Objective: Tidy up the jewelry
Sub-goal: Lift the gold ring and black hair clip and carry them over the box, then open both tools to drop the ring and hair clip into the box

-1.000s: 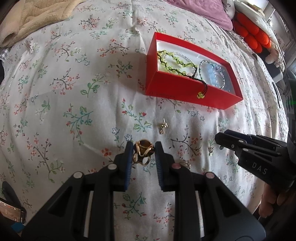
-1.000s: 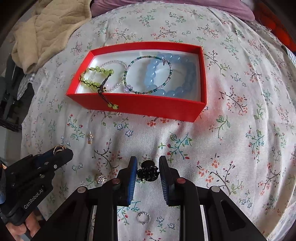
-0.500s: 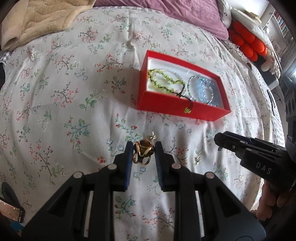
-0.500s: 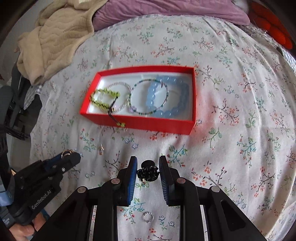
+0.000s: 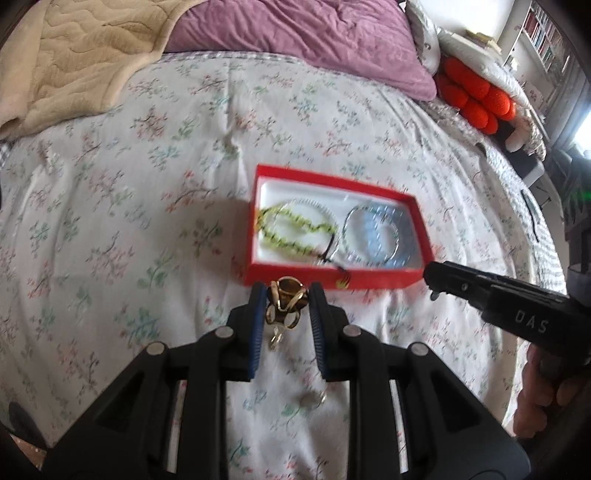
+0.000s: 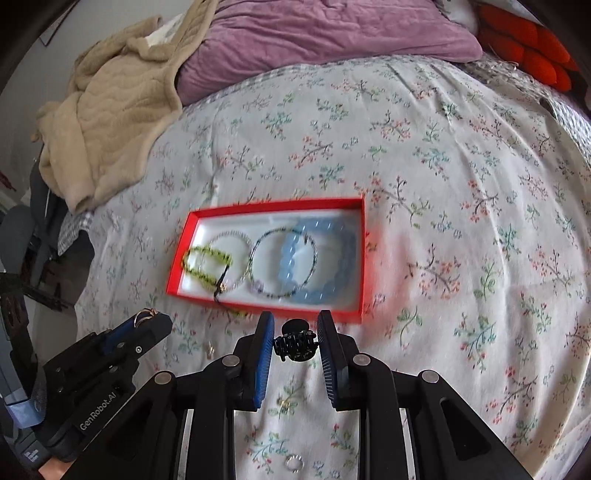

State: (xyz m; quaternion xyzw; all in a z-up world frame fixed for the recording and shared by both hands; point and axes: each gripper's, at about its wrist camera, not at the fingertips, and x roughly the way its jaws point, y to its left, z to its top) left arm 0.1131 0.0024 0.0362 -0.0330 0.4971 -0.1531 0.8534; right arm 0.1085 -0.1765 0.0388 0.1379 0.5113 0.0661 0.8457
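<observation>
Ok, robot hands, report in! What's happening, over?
Left gripper clamps gold ring. Right gripper clamps black hair claw. Red box ahead, path clear.

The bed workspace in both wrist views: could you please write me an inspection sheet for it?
Surface: floral bedspread.
Job's things: red box holds green, clear, dark and blue bracelets; small ring and earring loose on spread.
Clutter: beige blanket, purple pillow, orange cushion.
Grippers: left hand-held gripper shut on gold ring; right hand-held gripper shut on black hair claw.
Cables: nothing seen.
Surroundings: bookshelf.
</observation>
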